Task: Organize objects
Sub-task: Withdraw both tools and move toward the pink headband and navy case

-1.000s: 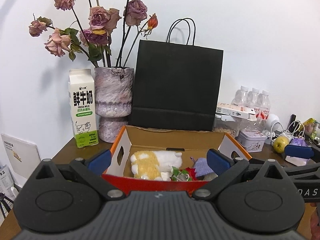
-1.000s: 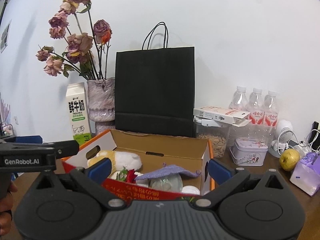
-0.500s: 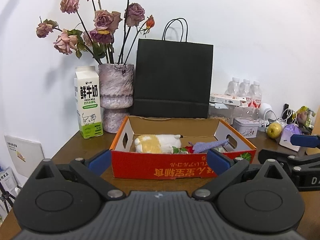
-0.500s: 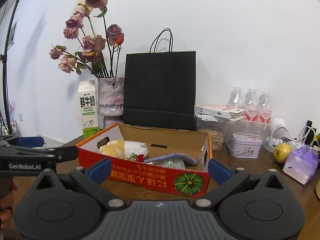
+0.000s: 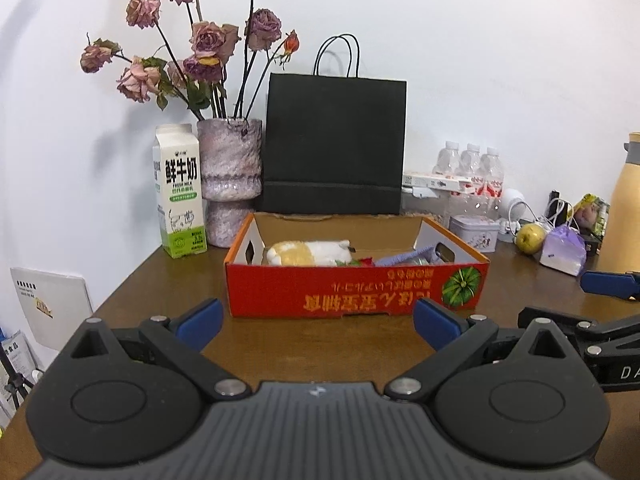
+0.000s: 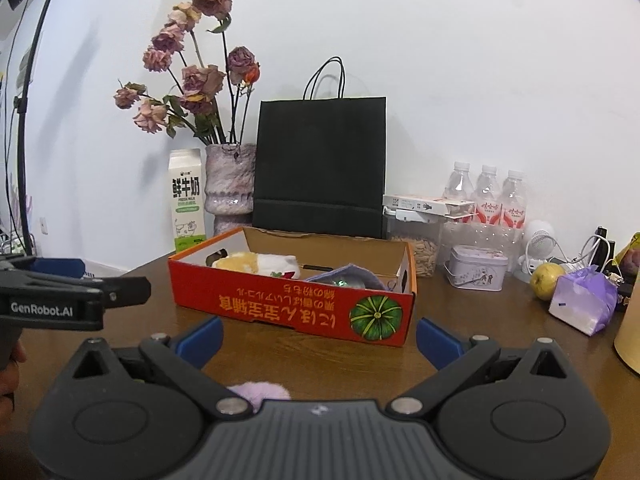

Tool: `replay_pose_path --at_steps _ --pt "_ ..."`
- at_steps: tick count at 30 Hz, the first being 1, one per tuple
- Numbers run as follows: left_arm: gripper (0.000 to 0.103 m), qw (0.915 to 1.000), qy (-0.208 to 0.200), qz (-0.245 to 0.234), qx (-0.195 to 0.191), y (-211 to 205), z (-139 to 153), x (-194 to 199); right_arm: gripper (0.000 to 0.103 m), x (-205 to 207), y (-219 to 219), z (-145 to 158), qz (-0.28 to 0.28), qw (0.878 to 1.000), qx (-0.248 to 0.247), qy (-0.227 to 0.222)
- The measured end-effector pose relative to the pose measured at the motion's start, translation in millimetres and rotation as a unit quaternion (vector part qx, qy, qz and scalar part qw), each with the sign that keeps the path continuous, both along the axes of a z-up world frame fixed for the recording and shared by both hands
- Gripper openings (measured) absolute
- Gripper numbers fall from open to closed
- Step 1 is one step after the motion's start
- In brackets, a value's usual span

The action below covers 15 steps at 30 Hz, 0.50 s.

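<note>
An open red cardboard box (image 5: 356,292) with a pumpkin print stands on the brown table (image 5: 312,344); it also shows in the right wrist view (image 6: 292,308). In it lie a white and yellow plush toy (image 5: 308,253), a purple cloth item (image 5: 404,258) and something red and green. My left gripper (image 5: 318,320) is open and empty, a short way in front of the box. My right gripper (image 6: 318,338) is open and empty, also in front of the box. A fluffy purple thing (image 6: 260,392) lies on the table just under the right gripper.
Behind the box stand a milk carton (image 5: 178,196), a vase of dried roses (image 5: 230,176) and a black paper bag (image 5: 336,144). To the right are water bottles (image 6: 488,196), a tin (image 6: 476,268), a nut jar (image 6: 416,248), a yellow fruit (image 6: 546,276), a purple pack (image 6: 582,302) and cables.
Both grippers have pulled back from the box, which now looks smaller and farther away. The fluffy purple thing has come into the right wrist view.
</note>
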<state>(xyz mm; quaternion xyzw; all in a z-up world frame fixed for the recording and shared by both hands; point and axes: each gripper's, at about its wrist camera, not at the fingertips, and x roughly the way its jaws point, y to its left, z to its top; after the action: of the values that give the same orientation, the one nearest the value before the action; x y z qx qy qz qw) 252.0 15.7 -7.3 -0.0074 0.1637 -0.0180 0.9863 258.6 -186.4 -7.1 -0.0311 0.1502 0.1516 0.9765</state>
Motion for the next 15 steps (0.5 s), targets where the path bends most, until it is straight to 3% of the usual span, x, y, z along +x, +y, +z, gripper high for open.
replay_pose_path --at_steps 10,15 --pt "0.103 0.9998 0.018 -0.002 -0.007 9.1 -14.4 -25.7 0.103 -35.2 -3.6 -21.3 -0.008 1.0 -0.016 -0.001" --pt "0.103 0.9996 0.027 0.002 -0.012 14.8 -19.7 -34.5 0.103 -44.8 -9.5 -30.4 -0.011 1.0 -0.013 0.02"
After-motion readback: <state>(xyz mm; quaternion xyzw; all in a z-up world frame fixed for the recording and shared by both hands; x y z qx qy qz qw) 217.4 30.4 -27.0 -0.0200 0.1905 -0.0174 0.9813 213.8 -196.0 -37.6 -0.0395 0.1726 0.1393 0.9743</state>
